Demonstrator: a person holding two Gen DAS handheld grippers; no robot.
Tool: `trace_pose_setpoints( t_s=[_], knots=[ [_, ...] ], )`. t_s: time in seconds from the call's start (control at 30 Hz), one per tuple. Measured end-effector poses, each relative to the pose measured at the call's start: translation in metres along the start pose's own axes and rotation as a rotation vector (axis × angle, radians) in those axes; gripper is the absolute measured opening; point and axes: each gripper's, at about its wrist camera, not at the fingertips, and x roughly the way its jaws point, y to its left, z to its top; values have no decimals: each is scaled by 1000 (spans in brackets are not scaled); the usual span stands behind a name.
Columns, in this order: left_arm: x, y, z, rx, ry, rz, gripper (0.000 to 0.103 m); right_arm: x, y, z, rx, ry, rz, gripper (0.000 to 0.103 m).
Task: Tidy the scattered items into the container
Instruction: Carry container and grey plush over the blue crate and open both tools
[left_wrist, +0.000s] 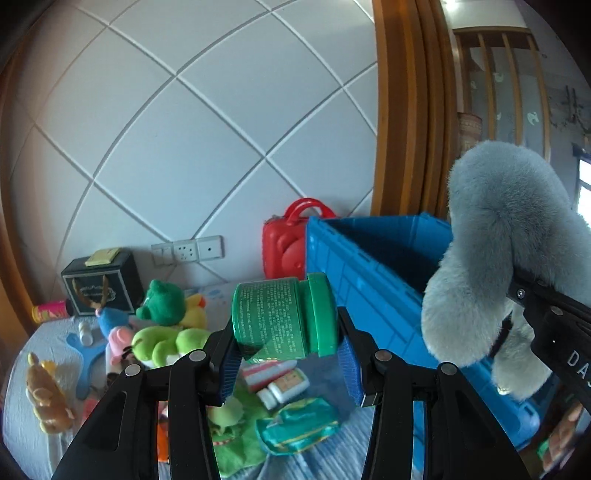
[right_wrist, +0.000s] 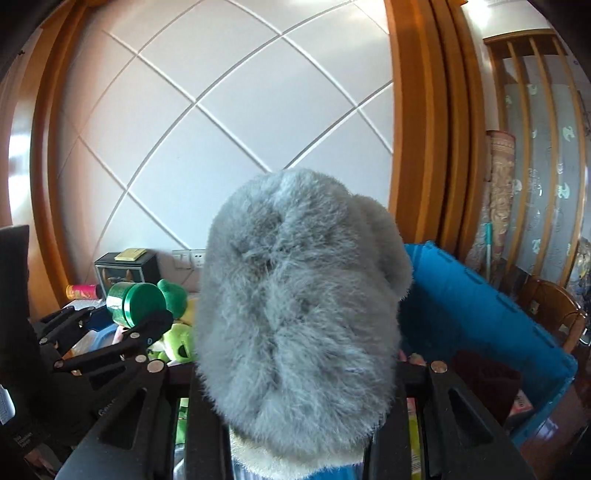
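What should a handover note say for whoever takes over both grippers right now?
Left gripper: shut on the green jar, held on its side above the pile, not yet over the blue crate.
Right gripper: shut on the grey plush toy, raised beside the crate's near corner.
Done: the crate already holds some items, including something dark red.
Left: drop both loads in, then collect the green plush toys, the small white bottle, the teal packet and the rest of the pile.
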Motion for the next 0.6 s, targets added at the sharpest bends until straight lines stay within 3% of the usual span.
trace_pose_setpoints(
  t_s=[0.1, 0.2, 0.4, 0.6],
  knots=[
    [7, -57, 20, 9, -22, -40, 45, 2, -58, -4, 11, 7, -38, 31],
    [21, -119, 28, 20, 36, -53, 45, 11, -111, -16, 20, 44, -61, 31],
    [51, -220, 14, 43, 214, -59, 45, 32, -192, -49, 24, 152, -50, 31],
    [82, -267, -15, 48, 419, -25, 45, 52, -231, -75, 38, 248, -16, 31]
  ],
)
